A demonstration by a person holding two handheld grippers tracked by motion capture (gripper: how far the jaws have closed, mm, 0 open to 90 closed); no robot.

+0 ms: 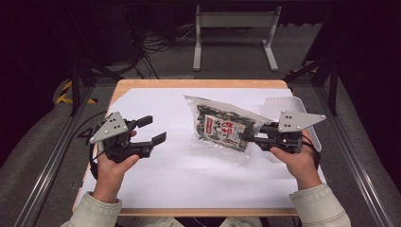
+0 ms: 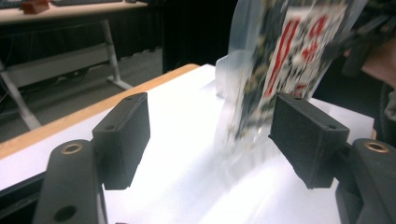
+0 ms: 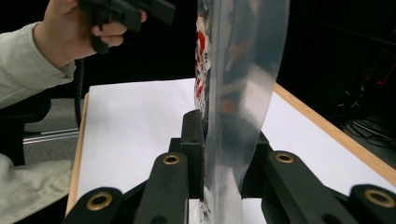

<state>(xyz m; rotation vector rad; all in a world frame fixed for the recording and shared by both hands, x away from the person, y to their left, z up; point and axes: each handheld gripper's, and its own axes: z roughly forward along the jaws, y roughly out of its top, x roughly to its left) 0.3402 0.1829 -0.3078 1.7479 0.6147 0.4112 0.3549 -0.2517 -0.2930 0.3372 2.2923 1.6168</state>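
A clear plastic bag (image 1: 220,125) of dark dried food with a red and white label hangs just above the white sheet, right of the middle. My right gripper (image 1: 249,137) is shut on the bag's right edge, and the right gripper view shows the film (image 3: 233,70) pinched between the jaws of the right gripper (image 3: 205,140). My left gripper (image 1: 153,129) is open over the left part of the sheet, well clear of the bag. In the left gripper view the bag (image 2: 280,60) hangs beyond the jaws of the left gripper (image 2: 210,140), with nothing between them.
A white paper sheet (image 1: 189,175) covers the wooden table (image 1: 198,83). A white plastic tray (image 1: 279,105) lies at the right, behind my right gripper. Beyond the table a white metal stand (image 1: 234,21) and cables rest on the grey floor.
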